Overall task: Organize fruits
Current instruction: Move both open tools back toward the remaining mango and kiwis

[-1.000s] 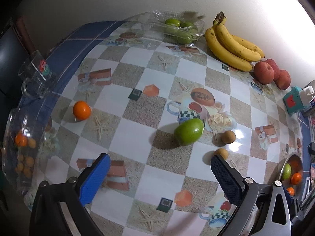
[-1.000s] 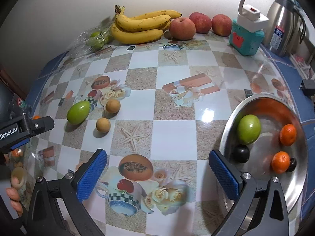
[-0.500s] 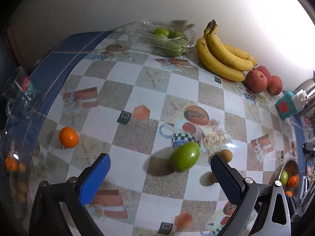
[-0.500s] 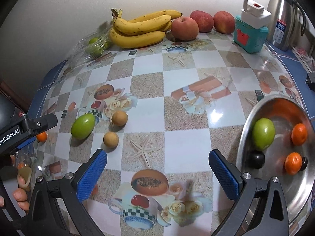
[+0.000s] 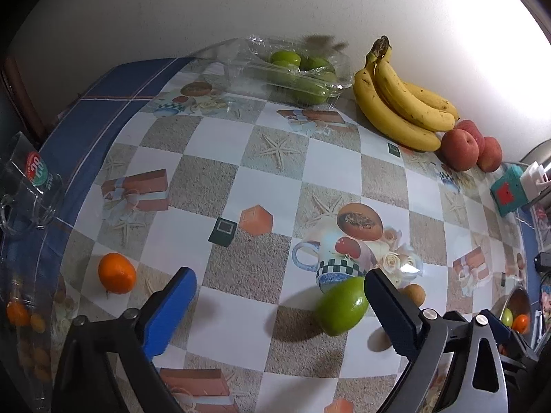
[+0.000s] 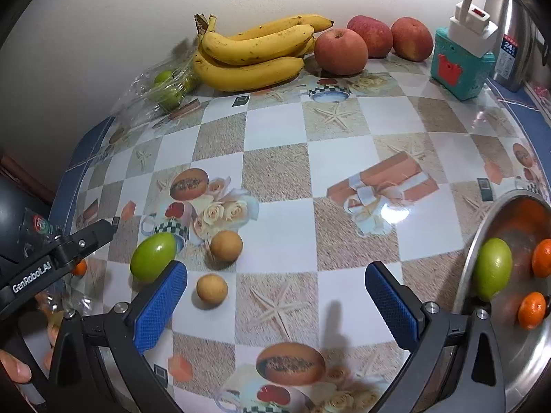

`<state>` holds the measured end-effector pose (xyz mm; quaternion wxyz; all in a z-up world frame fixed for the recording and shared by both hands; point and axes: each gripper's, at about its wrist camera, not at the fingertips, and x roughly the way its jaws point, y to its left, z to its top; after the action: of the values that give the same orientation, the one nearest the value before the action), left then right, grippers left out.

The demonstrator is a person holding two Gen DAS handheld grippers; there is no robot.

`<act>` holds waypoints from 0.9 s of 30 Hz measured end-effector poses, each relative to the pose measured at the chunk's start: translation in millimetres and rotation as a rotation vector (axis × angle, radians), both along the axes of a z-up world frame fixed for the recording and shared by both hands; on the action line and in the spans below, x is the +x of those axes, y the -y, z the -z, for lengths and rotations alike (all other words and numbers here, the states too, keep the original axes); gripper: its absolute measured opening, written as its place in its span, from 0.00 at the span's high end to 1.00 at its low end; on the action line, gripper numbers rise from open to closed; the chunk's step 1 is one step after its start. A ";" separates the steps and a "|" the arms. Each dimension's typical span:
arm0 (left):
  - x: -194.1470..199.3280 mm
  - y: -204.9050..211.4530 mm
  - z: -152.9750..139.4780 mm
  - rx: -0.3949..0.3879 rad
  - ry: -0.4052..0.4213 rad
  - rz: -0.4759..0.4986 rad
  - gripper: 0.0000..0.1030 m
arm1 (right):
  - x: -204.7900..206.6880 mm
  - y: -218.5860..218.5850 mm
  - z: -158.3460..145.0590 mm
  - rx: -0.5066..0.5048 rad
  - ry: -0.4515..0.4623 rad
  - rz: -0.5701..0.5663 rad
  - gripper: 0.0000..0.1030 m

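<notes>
While both of our jaws are wide open and hold nothing, we think we are going for the green fruit (image 5: 341, 306) on the bench (image 5: 330, 168). It lies just by the right finger of the left gripper (image 5: 280, 309), so we need to slide over a bit. Two small brown fruits (image 6: 226, 246) sit close beside it and may get bumped. The metal bowl (image 6: 496, 354) waits far right.
</notes>
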<state>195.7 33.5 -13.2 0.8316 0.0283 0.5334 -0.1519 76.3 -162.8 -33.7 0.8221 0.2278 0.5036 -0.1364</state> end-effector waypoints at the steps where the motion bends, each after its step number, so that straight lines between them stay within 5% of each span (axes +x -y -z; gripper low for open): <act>1: 1.1 0.6 1.7 0.003 -0.004 0.001 0.04 | 2.3 -0.2 1.0 -0.001 -0.004 0.000 0.00; 16: 8.7 14.6 17.2 -0.033 -0.069 0.026 0.08 | 26.0 -15.2 18.4 -0.058 -0.032 -0.063 0.01; 27: 5.8 28.7 26.2 -0.071 -0.137 0.068 0.15 | 37.1 -28.0 23.2 -0.086 -0.038 -0.121 0.31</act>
<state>201.6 4.8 -39.4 0.7882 0.0064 0.5819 -0.2003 113.4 -134.8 -56.9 0.8281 0.1589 0.5258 -0.1124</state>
